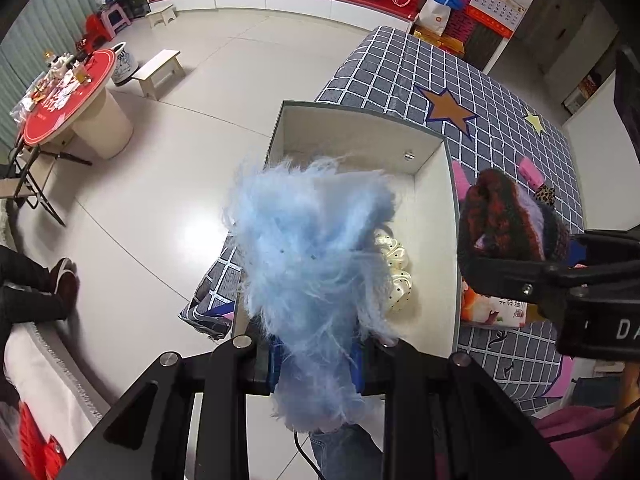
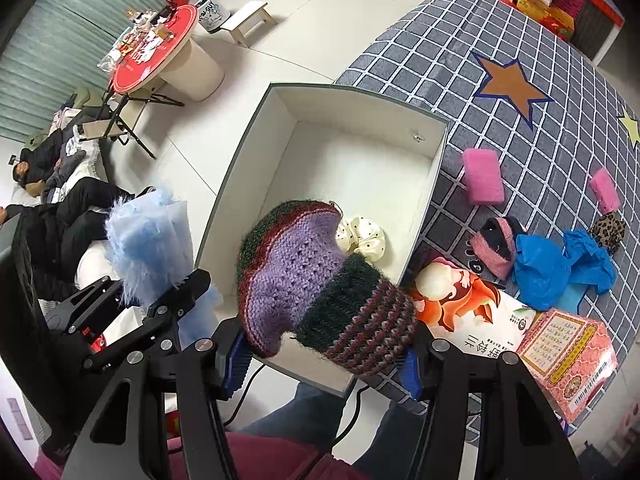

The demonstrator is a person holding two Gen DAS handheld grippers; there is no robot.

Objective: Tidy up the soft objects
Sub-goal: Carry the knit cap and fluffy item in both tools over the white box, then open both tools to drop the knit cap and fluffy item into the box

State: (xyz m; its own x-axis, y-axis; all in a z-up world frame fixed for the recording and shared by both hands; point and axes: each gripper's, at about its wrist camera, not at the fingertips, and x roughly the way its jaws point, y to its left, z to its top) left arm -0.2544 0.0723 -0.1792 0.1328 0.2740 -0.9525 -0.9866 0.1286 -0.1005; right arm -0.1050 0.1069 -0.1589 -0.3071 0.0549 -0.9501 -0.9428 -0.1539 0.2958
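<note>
My left gripper [image 1: 316, 364] is shut on a fluffy light-blue fur piece [image 1: 312, 248], held above the near left part of the white open box [image 1: 352, 128]. My right gripper [image 2: 324, 354] is shut on a knitted purple, red and dark-green item [image 2: 316, 276], which hangs over the box's [image 2: 360, 148] near right corner. A cream polka-dot scrunchie [image 2: 362, 236] lies on the box floor. The same scrunchie [image 1: 398, 276] shows behind the blue fur. The right gripper and its knit item [image 1: 508, 220] appear at the right edge of the left wrist view, the blue fur piece [image 2: 148, 240] at the left of the right wrist view.
On the grey checked cloth [image 2: 520, 32] lie two pink sponges [image 2: 482, 176], a pink knit piece [image 2: 494, 246], a blue plastic bag [image 2: 560, 268], a leopard scrunchie [image 2: 608, 232], a printed packet [image 2: 472, 304] and a pink box [image 2: 568, 352]. A red round table [image 2: 156, 56] stands on the floor at left.
</note>
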